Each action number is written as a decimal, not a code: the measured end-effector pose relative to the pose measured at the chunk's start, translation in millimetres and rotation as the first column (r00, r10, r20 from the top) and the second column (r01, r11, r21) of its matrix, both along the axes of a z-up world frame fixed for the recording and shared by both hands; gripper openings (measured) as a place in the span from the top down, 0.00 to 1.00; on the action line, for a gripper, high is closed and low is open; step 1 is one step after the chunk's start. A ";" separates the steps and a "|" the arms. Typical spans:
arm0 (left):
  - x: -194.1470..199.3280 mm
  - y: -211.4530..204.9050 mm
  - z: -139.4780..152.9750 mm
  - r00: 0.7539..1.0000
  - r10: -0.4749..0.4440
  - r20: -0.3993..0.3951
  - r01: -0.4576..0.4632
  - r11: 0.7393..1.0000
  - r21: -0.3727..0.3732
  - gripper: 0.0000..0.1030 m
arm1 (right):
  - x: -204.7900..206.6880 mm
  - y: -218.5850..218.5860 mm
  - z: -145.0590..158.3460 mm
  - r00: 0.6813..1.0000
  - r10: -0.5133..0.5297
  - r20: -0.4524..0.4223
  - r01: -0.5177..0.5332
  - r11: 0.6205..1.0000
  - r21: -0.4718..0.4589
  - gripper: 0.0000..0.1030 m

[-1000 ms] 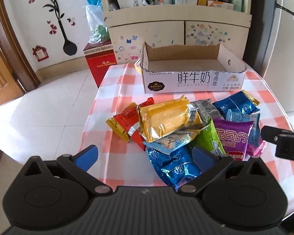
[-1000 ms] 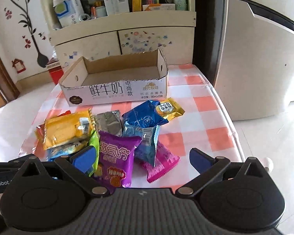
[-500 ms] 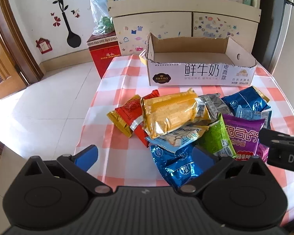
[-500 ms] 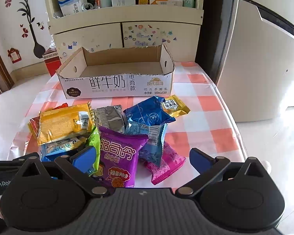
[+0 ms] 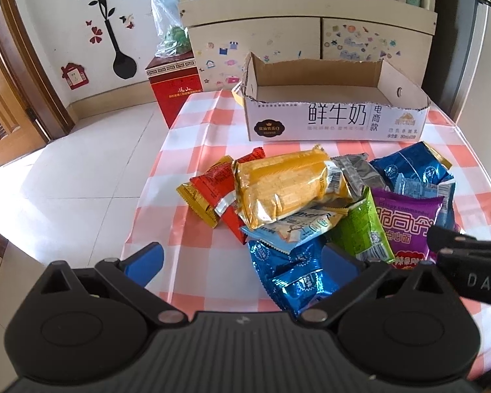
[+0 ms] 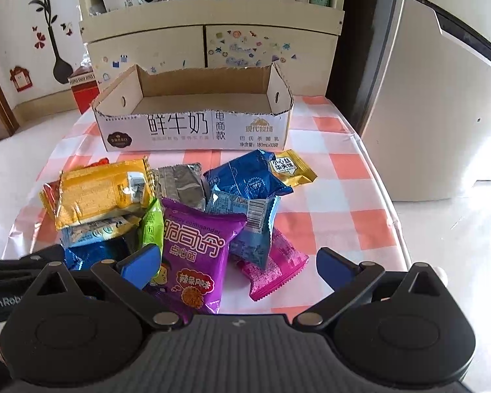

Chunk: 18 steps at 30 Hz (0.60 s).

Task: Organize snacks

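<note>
- Left wrist view: the left gripper (image 5: 242, 260) is hovering low over the near edge of a table covered in a pink-and-white checked cloth (image 5: 193, 229), its blue-padded fingers (image 5: 145, 258) spread wide and holding nothing.
- A heap of snack packets is lying between the fingers and the box; a shiny blue foil packet (image 5: 294, 278) is sitting nearest, partly behind the right-hand finger.
- A large yellow crinkled packet (image 5: 288, 186) is resting on top of the heap, overlapping a red packet with gold ends (image 5: 212, 190) and a pale blue flat packet (image 5: 298, 227).
- A green packet (image 5: 363, 229) is leaning against a purple packet with white lettering (image 5: 409, 222).
- An open-topped white cardboard milk carton box (image 5: 334, 121) is standing beyond the heap, apart from it.
- The right gripper (image 5: 468, 268) is poking in from the right edge.
- Right wrist view: the right gripper (image 6: 237, 265) is hanging over the near right part of the heap, fingers (image 6: 334, 265) parted wide, gripping nothing.
- The purple packet (image 6: 196, 249) is lying just beside the left-hand finger, with a magenta packet (image 6: 275, 268) between the two fingers.
- A dark blue packet (image 6: 248, 177) and a small gold packet (image 6: 289, 167) are lying nearest the box (image 6: 193, 127), beside a silver foil packet (image 6: 183, 183).
- A white refrigerator (image 6: 442, 114) is standing to the right of the table.
</note>
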<state>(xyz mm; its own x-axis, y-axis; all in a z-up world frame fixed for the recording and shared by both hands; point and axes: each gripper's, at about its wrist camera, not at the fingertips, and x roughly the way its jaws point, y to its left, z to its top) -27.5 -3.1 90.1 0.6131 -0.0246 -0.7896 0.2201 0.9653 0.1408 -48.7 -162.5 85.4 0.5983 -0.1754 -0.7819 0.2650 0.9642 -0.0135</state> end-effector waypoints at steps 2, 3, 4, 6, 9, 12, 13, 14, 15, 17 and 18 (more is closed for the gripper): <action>0.2 0.6 0.0 1.000 0.006 0.002 -0.006 1.000 0.000 0.01 | -0.1 1.3 -0.5 1.000 0.005 -0.002 -0.005 1.000 -0.008 0.00; 0.3 0.6 -0.1 1.000 0.007 0.003 -0.007 1.000 0.001 0.01 | -0.2 1.8 -0.5 1.000 0.005 -0.003 -0.005 1.000 -0.012 0.00; 0.6 0.3 -0.4 1.000 0.007 0.002 -0.007 1.000 0.003 0.01 | -0.3 1.9 -0.6 1.000 0.005 -0.003 -0.005 1.000 -0.014 0.00; 0.2 -0.4 -1.2 1.000 0.007 0.002 -0.007 1.000 0.007 0.01 | 0.0 1.6 -0.6 1.000 0.004 -0.005 -0.004 1.000 -0.013 0.00; 0.5 -1.6 -1.8 1.000 0.006 0.001 -0.007 1.000 0.011 0.01 | 0.1 1.6 -0.7 1.000 0.002 -0.006 -0.002 1.000 -0.016 0.00; 0.7 -2.4 -2.6 1.000 0.007 0.002 -0.007 1.000 0.015 0.01 | 0.0 1.5 -0.8 1.000 0.001 -0.008 -0.001 1.000 -0.016 0.00; 0.7 -2.6 -2.7 1.000 0.007 0.003 -0.007 1.000 0.017 0.01 | 0.0 1.5 -0.8 1.000 0.002 -0.008 -0.002 1.000 -0.016 0.00; 0.5 -3.0 -3.1 1.000 0.007 0.004 -0.007 1.000 0.019 0.01 | 0.1 1.5 -0.9 1.000 0.003 -0.007 -0.003 1.000 -0.016 0.00; 0.3 -3.4 -3.5 1.000 0.007 0.005 -0.007 1.000 0.021 0.02 | 0.2 1.6 -1.0 1.000 0.003 -0.007 -0.003 1.000 -0.017 0.00; 0.0 -4.0 -3.8 1.000 0.008 0.006 -0.008 1.000 0.025 0.02 | 0.3 1.9 -1.1 1.000 0.003 -0.008 -0.003 1.000 -0.016 0.00; 0.0 -4.1 -4.0 1.000 0.009 0.006 -0.009 1.000 0.025 0.02 | 0.2 2.0 -1.1 1.000 0.003 -0.008 -0.003 1.000 -0.017 0.00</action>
